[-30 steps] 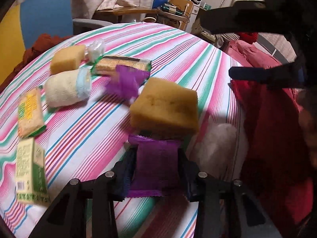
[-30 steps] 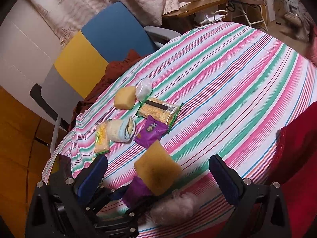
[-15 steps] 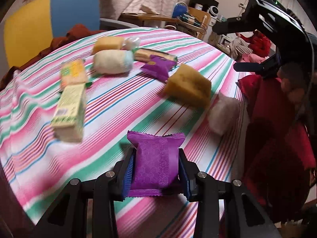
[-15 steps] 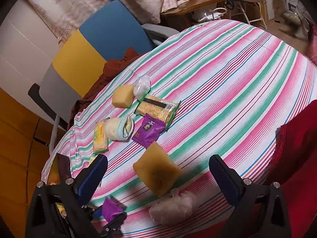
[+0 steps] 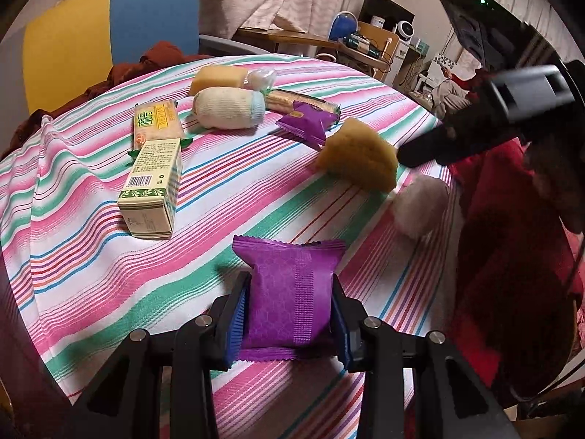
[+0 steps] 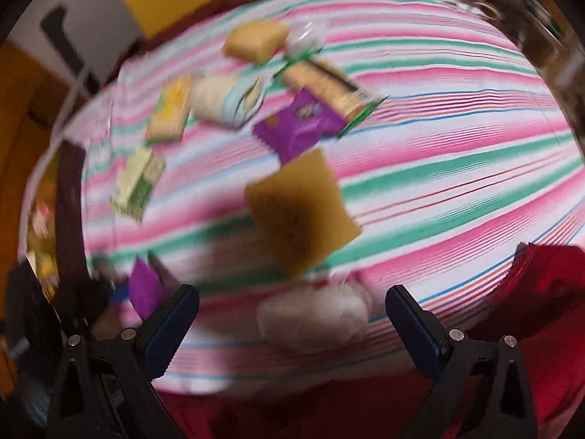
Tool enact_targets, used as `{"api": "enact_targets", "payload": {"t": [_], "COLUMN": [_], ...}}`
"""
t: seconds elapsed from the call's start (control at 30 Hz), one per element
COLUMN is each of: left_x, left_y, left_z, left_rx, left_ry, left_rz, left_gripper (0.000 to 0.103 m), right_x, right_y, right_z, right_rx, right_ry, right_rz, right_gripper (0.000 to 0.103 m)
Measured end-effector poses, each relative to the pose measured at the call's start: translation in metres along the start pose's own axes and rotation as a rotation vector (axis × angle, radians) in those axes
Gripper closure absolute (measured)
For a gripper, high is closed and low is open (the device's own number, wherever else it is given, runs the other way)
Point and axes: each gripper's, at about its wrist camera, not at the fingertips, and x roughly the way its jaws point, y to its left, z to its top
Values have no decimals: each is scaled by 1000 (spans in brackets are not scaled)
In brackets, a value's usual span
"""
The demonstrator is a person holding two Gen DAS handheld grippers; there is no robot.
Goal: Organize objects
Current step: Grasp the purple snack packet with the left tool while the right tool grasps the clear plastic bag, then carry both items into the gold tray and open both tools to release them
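My left gripper [image 5: 290, 303] is shut on a purple snack packet [image 5: 289, 292], held just above the striped tablecloth [image 5: 91, 241] near its front edge. A second purple packet [image 5: 307, 122] lies further back, beside a yellow sponge [image 5: 360, 159] and a white plastic-wrapped bundle [image 5: 420, 205]. In the blurred right wrist view, my right gripper [image 6: 292, 314] is open, low over the white bundle [image 6: 314, 318], with the yellow sponge [image 6: 303, 212] just beyond. The left gripper's purple packet [image 6: 144, 289] shows at lower left there.
A green-and-cream box [image 5: 153, 186], a yellow cracker pack [image 5: 157, 122], a rolled white cloth [image 5: 228, 108], another sponge [image 5: 217, 78] and a long biscuit pack [image 5: 298, 100] lie across the table. A blue and yellow chair [image 5: 109, 33] stands behind. Red fabric [image 5: 512, 256] hangs at the right edge.
My left gripper drew back toward the table's front edge with the purple packet. My right gripper dropped down close over the white bundle; its view is now motion-blurred.
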Motion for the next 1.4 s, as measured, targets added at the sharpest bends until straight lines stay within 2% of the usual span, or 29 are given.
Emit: {"api": "enact_targets", "payload": {"t": [0.1,0.3,0.43,0.5,0.6,0.83,1.13,1.3,1.4], "left_x": [1,0,-1,-2,-2,-5,-20,-35,-52], "left_y": [-1,3,3,2,4,5,6,8,9], "left_z": [0,0,0,-1,0,-2,-6,-6,-4], "left_rx": [5,-21,-23,-20,-22,-26,-40,-56,-64], "left_ry": [-6,-10,-11,-12,-12,-20,-23,-50,-88], "left_rz": [1,-18,-22,-21,-24,-20,8,12,21], "left_gripper": [64,64,64,64,65,67,67,67,67], "right_x": [9,26,32,32,28,7,-39,-43,-42], "right_y": [6,13,15,17,18,14,11,30,41], "right_z": [2,3,2,1,0,-13,-25,-34,-26], "right_rx": [-43,-119,-154,-169,-180,-146,-124,-109,-104], "right_ry": [66,192,230,231,211,125,-47,-126,-179], "right_rz": [-60,-113,-157,-168,-183,-142,-75,-47,-17], "right_gripper": [8,18,31,32,35,35,35,35,35]}}
